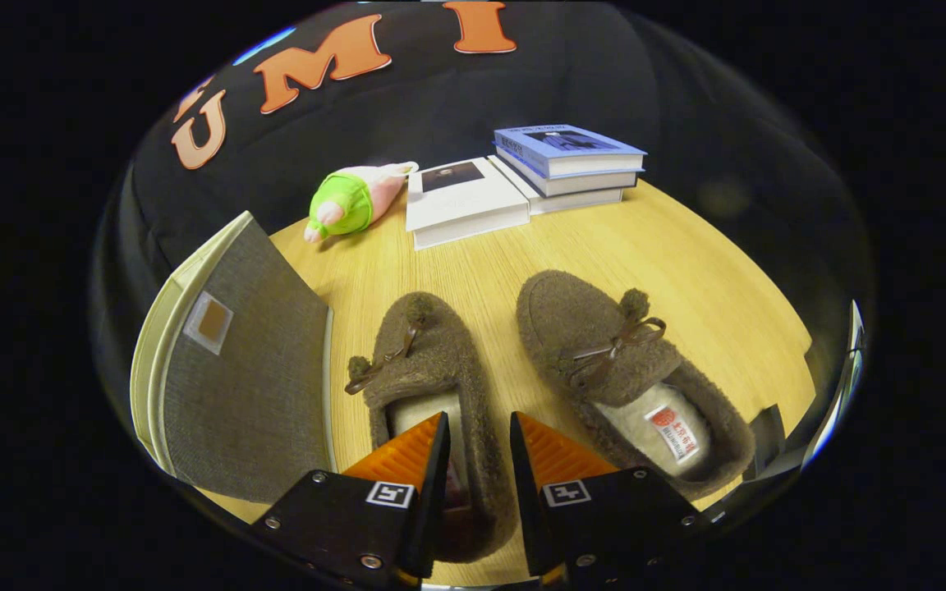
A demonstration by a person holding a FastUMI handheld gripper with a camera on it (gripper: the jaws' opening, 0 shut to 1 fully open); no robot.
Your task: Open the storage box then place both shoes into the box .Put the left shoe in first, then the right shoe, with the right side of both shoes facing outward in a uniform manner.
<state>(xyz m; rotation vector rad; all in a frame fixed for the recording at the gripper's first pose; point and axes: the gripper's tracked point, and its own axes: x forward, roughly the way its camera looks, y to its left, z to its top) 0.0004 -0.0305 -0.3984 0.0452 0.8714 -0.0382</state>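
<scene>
Brown fuzzy left shoe (432, 369) sits on the desk (711, 279), its right wall between our tool's (479, 439) slightly parted fingers, grip unclear. Right shoe (604, 353) at 1 o'clock, storage box (251, 369) at 9, closed.

Light wooden tabletop (686, 271) against the booth's black cloth wall (522, 90).

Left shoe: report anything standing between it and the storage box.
Nothing visible does. The left shoe lies beside the storage box, bare table between them. The tool straddles the shoe's right wall, one finger inside the opening.
</scene>
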